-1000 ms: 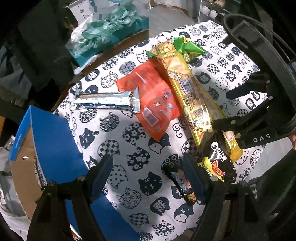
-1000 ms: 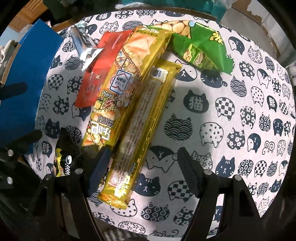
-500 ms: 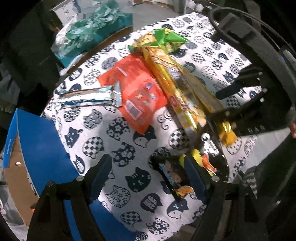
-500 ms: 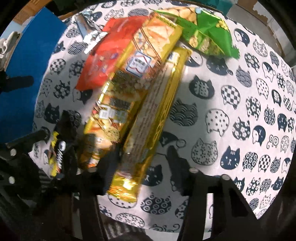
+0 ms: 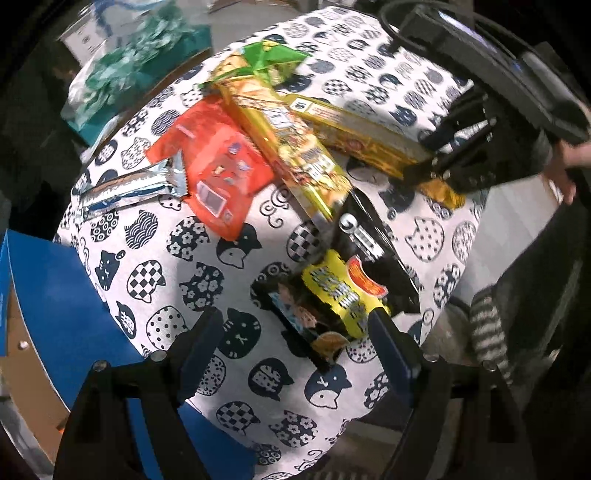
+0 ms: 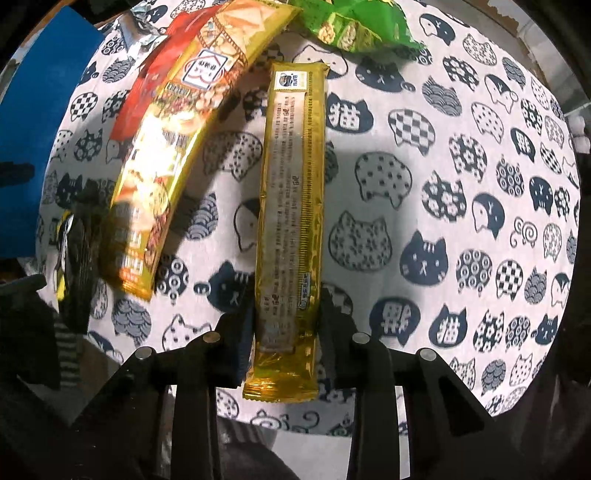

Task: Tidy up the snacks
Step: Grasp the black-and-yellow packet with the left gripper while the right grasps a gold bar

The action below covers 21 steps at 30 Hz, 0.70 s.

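Two claws work over the cat-print desk (image 6: 424,177). The right claw (image 6: 284,332) has just closed on the near end of the long gold snack packet (image 6: 291,192), which lies lengthwise on the cloth. The left claw (image 5: 295,343) stands wide above the black-and-yellow snack bag (image 5: 343,291), not touching it.

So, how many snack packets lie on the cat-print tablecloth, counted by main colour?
Gold long packets: 2
Red flat pouch: 1
Green crinkled bag: 1
Silver foil bar: 1
Black-and-yellow packet: 1
Total: 6
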### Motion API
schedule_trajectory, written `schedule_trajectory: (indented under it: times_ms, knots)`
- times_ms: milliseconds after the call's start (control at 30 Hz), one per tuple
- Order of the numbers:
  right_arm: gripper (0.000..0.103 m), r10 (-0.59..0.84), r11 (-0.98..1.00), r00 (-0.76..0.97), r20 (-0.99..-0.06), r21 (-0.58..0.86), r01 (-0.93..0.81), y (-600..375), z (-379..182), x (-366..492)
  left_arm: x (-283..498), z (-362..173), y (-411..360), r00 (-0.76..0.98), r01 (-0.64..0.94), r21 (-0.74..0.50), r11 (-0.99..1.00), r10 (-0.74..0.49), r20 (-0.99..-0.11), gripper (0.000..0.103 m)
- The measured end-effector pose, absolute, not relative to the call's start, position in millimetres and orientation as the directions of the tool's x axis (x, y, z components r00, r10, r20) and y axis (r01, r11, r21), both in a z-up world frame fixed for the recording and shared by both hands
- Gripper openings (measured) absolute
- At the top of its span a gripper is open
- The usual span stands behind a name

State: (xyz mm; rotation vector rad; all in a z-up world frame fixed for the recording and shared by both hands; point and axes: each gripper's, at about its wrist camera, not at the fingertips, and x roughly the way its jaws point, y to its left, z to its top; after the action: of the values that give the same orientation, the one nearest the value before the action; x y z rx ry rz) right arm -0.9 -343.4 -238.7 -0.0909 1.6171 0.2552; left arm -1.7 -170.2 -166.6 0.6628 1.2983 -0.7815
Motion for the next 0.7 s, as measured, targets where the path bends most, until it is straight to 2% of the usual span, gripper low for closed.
schedule_trajectory:
  times_ms: [300, 367, 467, 533, 633, 700]
  knots:
    - [0.031, 0.135, 0.976, -0.063, -0.989, 0.144, -0.162, -350.0, -229.2, -15.8, -21.7, -192.1, -180.5, 0.136, 0.85, 0.092, 0.519, -0.047, -0.99, 0.082]
    - [0.035, 0.161, 0.976, -0.06, -0.985, 0.168, -0.14, -350.2, -228.9, -8.6, -20.3, -200.6, -184.6, 0.15, 0.845, 0.113, 0.523, -0.03, -0.988, 0.082]
    - [0.046, 0.179, 0.976, -0.039, -0.983, 0.183, -0.118, -354.3, -229.9, -0.3, -17.1, -211.9, -189.5, 0.153, 0.839, 0.126, 0.53, -0.007, -0.988, 0.082]
    - [0.058, 0.178, 0.977, -0.024, -0.984, 0.18, -0.115, -357.6, -230.3, 1.4, -13.5, -215.9, -190.8, 0.137, 0.835, 0.11, 0.539, -0.01, -0.991, 0.082]
    - [0.061, 0.191, 0.975, -0.008, -0.982, 0.191, -0.113, -358.2, -233.8, 9.3, -8.0, -219.3, -189.7, 0.124, 0.82, 0.092, 0.565, -0.018, -0.992, 0.082]
    - [0.061, 0.199, 0.974, -0.006, -0.98, 0.199, -0.11, -355.0, -238.7, 15.3, -4.1, -221.4, -188.8, 0.102, 0.808, 0.067, 0.586, -0.027, -0.994, 0.076]
